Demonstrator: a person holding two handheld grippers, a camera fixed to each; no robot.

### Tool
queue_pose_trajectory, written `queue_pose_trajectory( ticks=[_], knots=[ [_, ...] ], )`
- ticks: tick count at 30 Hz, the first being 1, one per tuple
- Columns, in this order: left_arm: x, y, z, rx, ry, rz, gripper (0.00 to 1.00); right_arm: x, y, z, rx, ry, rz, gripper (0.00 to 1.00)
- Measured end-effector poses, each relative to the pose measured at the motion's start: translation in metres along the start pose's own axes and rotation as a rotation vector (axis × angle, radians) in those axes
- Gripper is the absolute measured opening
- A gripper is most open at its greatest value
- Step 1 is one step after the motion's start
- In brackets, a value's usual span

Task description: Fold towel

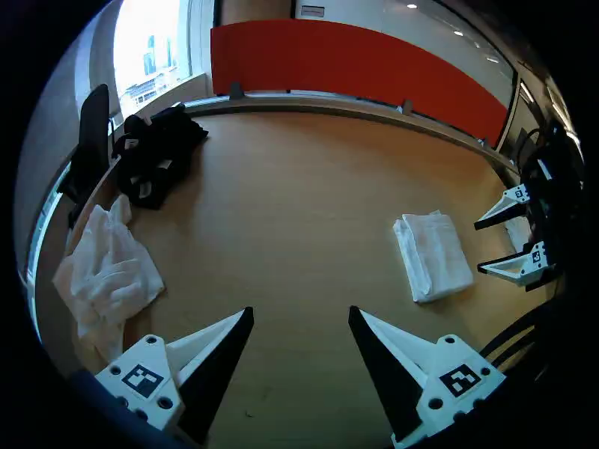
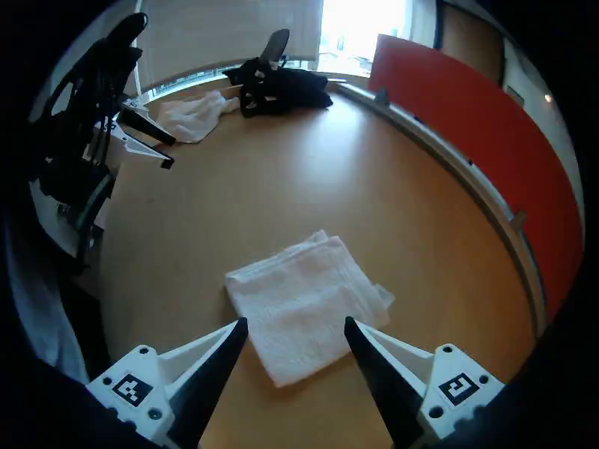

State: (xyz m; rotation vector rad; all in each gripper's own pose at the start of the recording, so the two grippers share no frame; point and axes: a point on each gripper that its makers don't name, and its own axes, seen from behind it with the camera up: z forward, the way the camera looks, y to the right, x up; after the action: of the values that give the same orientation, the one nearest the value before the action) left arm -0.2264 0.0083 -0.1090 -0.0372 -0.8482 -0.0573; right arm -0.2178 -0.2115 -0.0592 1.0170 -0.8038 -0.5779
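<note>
- Towel (image 2: pixel 307 303) lies folded in a neat oblong on the worktop (image 2: pixel 299 187), just ahead of the right hand-held gripper (image 2: pixel 293 321), whose fingers stand apart and empty. A pinch catching only the top layer could peel the fold open.
- Left hand-held gripper (image 1: pixel 299 310), likewise apart and empty, is well away from it. With no second hold, the towel may skid.
- Crumpled cloths (image 1: pixel 108 277) near the worktop's edge might slide off if nudged.
</note>
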Motion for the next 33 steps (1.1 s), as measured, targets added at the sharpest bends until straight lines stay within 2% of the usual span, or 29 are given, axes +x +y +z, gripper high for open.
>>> queue_pose_trajectory(
  ticks=[19,33],
  knots=[
    [0.006,0.008,0.0,-0.007,0.006,0.01,0.94,-0.045,0.0,0.003,-0.016,-0.058,0.034,1.0],
    [0.005,0.009,0.0,-0.007,0.002,0.013,0.94,-0.074,-0.006,0.012,-0.031,-0.095,0.054,0.9]
  ],
)
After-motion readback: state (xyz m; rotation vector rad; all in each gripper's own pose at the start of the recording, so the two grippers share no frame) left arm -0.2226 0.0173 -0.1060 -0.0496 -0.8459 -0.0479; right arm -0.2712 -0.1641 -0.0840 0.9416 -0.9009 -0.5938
